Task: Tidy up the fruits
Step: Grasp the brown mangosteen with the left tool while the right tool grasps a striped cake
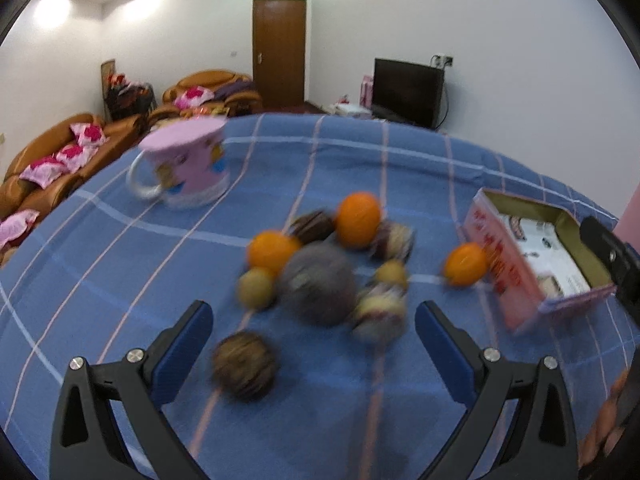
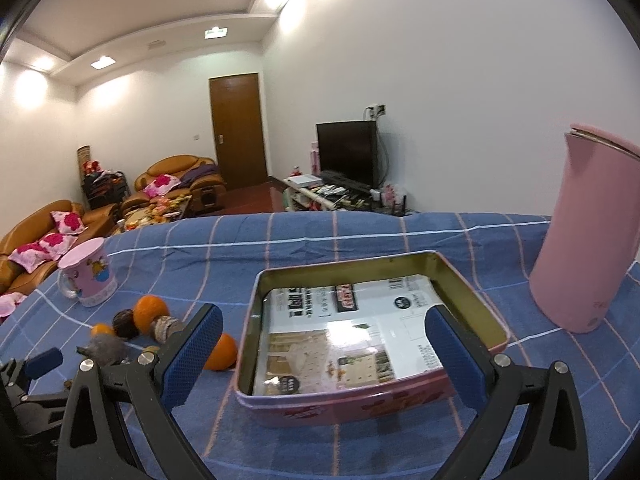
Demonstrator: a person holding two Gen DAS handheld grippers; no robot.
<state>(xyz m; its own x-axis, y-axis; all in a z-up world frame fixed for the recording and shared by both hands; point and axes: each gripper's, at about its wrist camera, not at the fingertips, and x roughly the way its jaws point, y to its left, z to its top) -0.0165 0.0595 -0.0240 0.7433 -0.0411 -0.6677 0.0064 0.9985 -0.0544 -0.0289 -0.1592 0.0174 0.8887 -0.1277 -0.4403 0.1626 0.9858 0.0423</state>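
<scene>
A blurred cluster of fruits lies on the blue checked cloth in the left wrist view: three oranges (image 1: 357,219), a big grey-brown round fruit (image 1: 319,283), dark streaked ones (image 1: 245,364) and small yellowish ones (image 1: 256,286). My left gripper (image 1: 314,324) hovers open just in front of them, holding nothing. A pink tin box (image 2: 464,292) with a printed paper inside sits to the right of the fruits. My right gripper (image 2: 324,334) stands open over the tin's near side, empty. One orange (image 2: 222,352) rests against the tin's left wall.
A pink cartoon mug (image 1: 188,164) stands at the far left of the table. A tall pink flask (image 2: 580,236) stands at the right, beside the tin. The table's far edge drops off to a room with sofas and a TV.
</scene>
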